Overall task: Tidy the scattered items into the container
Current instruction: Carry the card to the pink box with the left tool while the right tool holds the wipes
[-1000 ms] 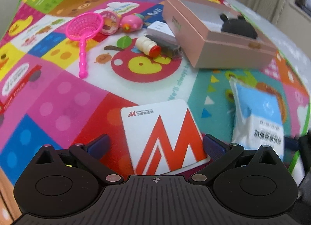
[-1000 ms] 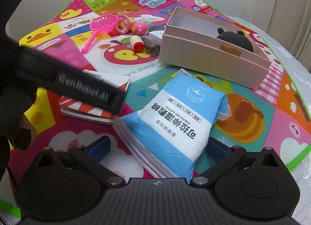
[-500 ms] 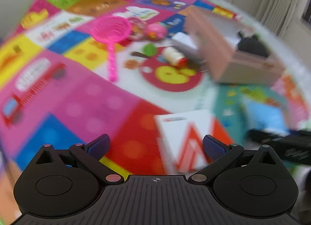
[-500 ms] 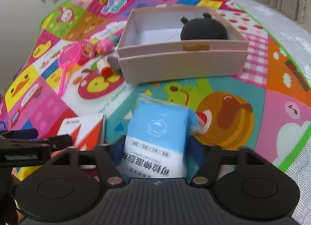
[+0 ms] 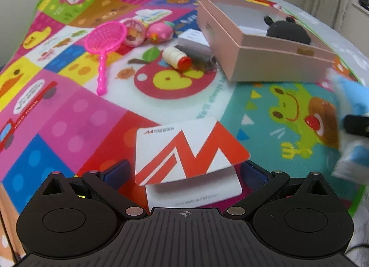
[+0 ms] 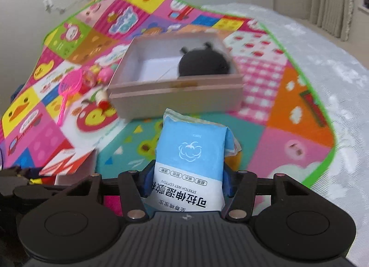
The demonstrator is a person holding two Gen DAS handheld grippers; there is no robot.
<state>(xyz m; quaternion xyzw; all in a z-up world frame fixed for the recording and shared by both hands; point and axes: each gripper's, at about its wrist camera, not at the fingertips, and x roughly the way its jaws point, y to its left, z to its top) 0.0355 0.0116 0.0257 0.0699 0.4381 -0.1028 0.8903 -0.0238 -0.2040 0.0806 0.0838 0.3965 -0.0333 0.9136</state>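
Observation:
My right gripper (image 6: 185, 181) holds a blue wet-cotton pack (image 6: 191, 149) above the mat. Its jaws are closing and both pads press the pack's sides. In front of the pack stands the open pink box (image 6: 175, 103), with a black plush toy (image 6: 203, 64) inside it. My left gripper (image 5: 184, 172) is open and low over the mat. A white and orange notepad (image 5: 184, 149) lies between its fingers, with the cover raised off the page beneath. In the left wrist view the pink box (image 5: 265, 59) sits at the upper right, and the blue pack (image 5: 352, 105) shows blurred at the right edge.
Left of the box, a pink toy net (image 5: 106, 38), a round pink toy (image 5: 133, 32), a pink pig toy (image 5: 159, 32), a red-capped small bottle (image 5: 177, 60), a white carton (image 5: 193, 38) and a dark packet (image 5: 203, 59) lie on the colourful play mat (image 5: 69, 117). A white bedspread (image 6: 334, 82) surrounds the mat.
The right gripper went from open around the blue pack to closed on it, then lifted it towards the box. The left gripper swung aside and came back over the notepad.

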